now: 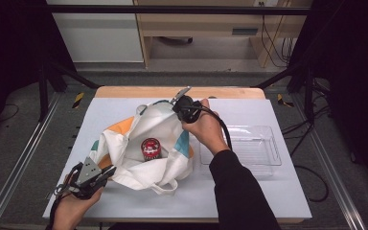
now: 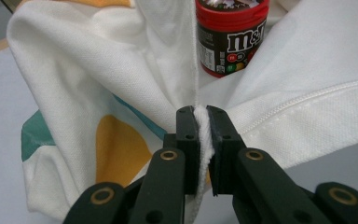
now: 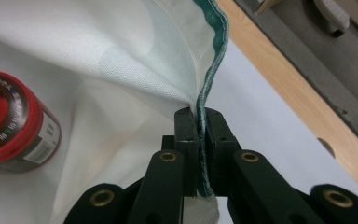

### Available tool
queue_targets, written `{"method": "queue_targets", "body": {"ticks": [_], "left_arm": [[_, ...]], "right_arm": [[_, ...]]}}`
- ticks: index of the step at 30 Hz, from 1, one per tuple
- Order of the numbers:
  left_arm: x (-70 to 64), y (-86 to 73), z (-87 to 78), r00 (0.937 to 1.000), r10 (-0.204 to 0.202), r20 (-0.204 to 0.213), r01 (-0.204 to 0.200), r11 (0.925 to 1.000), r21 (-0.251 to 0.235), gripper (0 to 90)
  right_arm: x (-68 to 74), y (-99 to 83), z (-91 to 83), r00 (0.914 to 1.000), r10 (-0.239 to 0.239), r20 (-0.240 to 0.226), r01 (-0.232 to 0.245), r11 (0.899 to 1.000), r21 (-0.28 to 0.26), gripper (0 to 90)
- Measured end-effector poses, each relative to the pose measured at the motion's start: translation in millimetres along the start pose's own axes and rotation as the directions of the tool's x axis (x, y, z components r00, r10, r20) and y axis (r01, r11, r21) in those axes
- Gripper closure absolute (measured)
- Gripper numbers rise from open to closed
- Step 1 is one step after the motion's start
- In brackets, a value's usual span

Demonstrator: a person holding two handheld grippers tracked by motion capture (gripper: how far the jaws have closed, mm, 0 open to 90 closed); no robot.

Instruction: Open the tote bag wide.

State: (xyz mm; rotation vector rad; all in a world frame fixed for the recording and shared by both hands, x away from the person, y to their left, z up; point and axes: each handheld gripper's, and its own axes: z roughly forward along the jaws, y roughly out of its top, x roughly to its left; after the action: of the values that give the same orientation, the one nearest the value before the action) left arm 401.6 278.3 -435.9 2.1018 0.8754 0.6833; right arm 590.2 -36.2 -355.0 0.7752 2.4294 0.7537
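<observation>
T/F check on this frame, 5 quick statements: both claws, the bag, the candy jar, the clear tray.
1. The left claw is shut on the tote bag's white edge. True.
2. The right claw is open above the bag. False: it is shut on the bag's teal-trimmed rim.
3. The red-lidded candy jar stands in the clear tray. False: it stands inside the open bag.
4. The clear tray lies on the table to the right of the bag. True.
5. The jar lies on its side. False: it stands upright, lid up.
</observation>
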Motion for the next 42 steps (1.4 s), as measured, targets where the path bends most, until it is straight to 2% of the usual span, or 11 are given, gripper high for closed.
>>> {"method": "queue_targets", "body": {"ticks": [3, 8, 14, 19, 22, 31, 36, 42], "left_arm": [[-0.6, -1.4, 1.7, 0.9999, 0.01, -0.001, -0.01, 0.9999, 0.007, 84.2], [-3.2, -1.9, 3.7, 0.9997, -0.004, 0.026, 0.004, 0.9998, 0.022, 84.1], [-2.0, -2.0, 4.3, 0.9998, 0.004, 0.017, -0.004, 0.9999, 0.015, 84.1], [-1.7, -2.1, 4.6, 0.9999, 0.004, 0.014, -0.005, 0.9999, 0.012, 84.1], [-2.2, -2.2, 5.1, 1.0, -0.002, 0.008, 0.002, 1.0, 0.007, 84.1], [-1.6, -1.9, 5.0, 1.0, 0.0, 0.005, 0.0, 1.0, 0.004, 84.0], [-0.4, -1.9, 4.2, 1.0, 0.0, 0.009, 0.0, 1.0, -0.001, 84.0], [-1.6, -0.8, 4.8, 1.0, 0.002, 0.002, -0.002, 0.9999, -0.014, 83.9]], "right_arm": [[0.7, -7.4, 8.1, 1.0, 0.002, -0.006, -0.002, 0.999, 0.035, 85.9], [3.6, -19.3, 19.8, 0.9999, 0.005, -0.013, -0.004, 0.996, 0.084, 85.1], [6.9, -23.6, 20.8, 0.9997, 0.009, -0.023, -0.008, 0.998, 0.06, 80.9], [6.4, -24.2, 18.7, 0.9997, 0.022, -0.011, -0.022, 0.999, 0.046, 65.5], [4.2, -24.1, 16.3, 0.999, 0.04, -0.022, -0.04, 0.999, 0.031, 58.5], [3.5, -21.3, 10.5, 0.9974, 0.052, -0.051, -0.052, 0.999, -0.004, 52.3], [7.2, -15.1, 13.7, 0.9972, 0.037, -0.066, -0.037, 0.999, -0.006, 49.6], [15.6, -11.5, 20.8, 0.9961, -0.007, -0.089, 0.009, 1.0, 0.024, 49.2]]}}
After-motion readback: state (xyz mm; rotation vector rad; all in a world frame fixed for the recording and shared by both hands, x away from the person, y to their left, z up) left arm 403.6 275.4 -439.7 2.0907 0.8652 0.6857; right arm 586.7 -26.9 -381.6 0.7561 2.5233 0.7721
